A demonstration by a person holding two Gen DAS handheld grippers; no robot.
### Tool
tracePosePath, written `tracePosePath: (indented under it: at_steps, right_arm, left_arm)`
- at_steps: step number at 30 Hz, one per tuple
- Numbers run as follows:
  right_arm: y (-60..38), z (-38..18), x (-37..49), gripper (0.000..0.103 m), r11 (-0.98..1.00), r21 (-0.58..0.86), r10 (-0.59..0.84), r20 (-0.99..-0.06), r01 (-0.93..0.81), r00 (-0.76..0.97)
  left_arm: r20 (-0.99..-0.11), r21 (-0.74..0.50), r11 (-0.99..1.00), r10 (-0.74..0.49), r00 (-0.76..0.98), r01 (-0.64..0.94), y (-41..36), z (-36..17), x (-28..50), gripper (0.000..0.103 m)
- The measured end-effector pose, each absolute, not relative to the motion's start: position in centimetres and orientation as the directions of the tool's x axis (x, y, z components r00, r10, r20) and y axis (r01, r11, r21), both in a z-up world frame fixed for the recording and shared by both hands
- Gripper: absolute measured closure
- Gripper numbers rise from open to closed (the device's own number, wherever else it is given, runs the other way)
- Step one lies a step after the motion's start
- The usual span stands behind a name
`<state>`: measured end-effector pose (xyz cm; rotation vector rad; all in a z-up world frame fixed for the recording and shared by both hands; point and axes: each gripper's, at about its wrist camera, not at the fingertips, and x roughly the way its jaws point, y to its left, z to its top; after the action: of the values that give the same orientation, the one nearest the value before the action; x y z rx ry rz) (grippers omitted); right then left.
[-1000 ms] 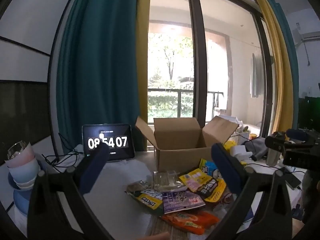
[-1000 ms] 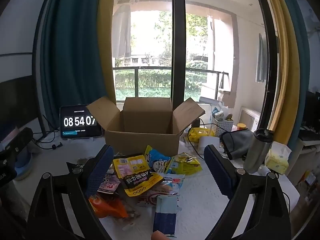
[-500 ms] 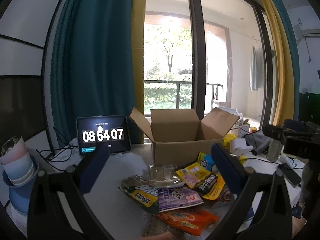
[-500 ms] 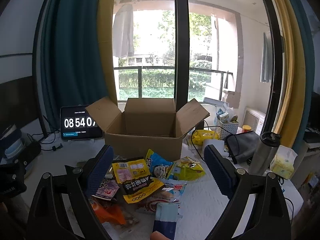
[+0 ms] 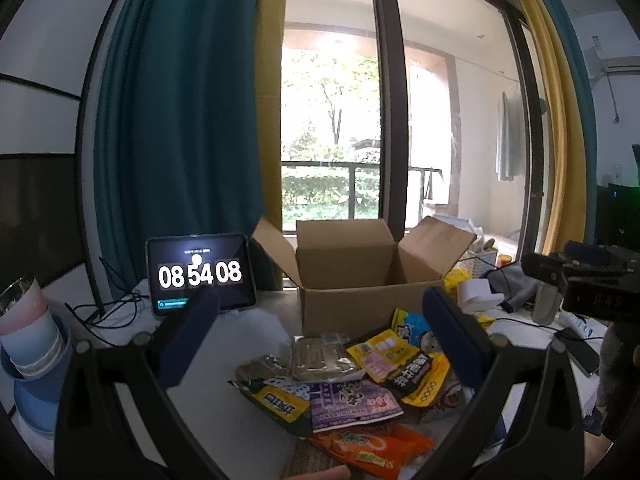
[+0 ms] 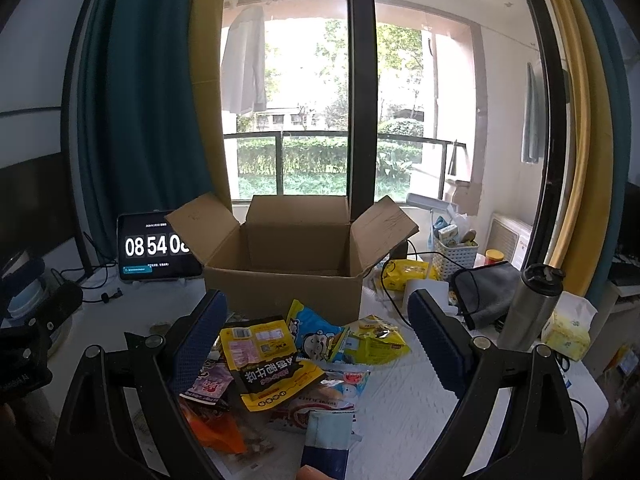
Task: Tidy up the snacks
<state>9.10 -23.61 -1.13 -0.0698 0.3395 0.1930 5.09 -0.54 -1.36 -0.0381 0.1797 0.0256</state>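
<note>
An open cardboard box (image 5: 344, 304) (image 6: 280, 288) stands on the white table with its flaps up. In front of it lies a loose pile of snack packets: a yellow-and-black bag (image 6: 268, 360) (image 5: 404, 364), a blue cartoon bag (image 6: 316, 336), a purple packet (image 5: 352, 400), an orange packet (image 5: 372, 444) and a clear plastic tray (image 5: 320, 356). My left gripper (image 5: 320, 332) hangs open above the pile. My right gripper (image 6: 316, 332) also stands open over the packets, holding nothing. A blue-and-white packet (image 6: 328, 436) lies nearest the right camera.
A tablet clock (image 5: 198, 274) leans left of the box with cables beside it. Stacked cups and bowls (image 5: 28, 344) sit at far left. Right of the box are a steel flask (image 6: 528, 308), grey cloth (image 6: 488, 284), tissue pack (image 6: 568, 332) and white basket (image 6: 456, 248).
Both grippers have tilted and drifted slightly, so the box and pile sit a little more centred. The clock went from 08:54:07 to 08:54:08. Nothing was grasped.
</note>
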Motion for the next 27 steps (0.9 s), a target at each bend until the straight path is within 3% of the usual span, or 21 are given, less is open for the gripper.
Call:
tracePosePath:
  at_steps: [27]
  right_arm:
    - [-23.34,-1.28,9.46,0.009,0.980,-0.039,0.168,-0.343,-0.193,0.924]
  left_arm:
    - [-0.168,-0.047,0.999,0.019,0.986,-0.027,-0.40,-1.56,4.97,0.001]
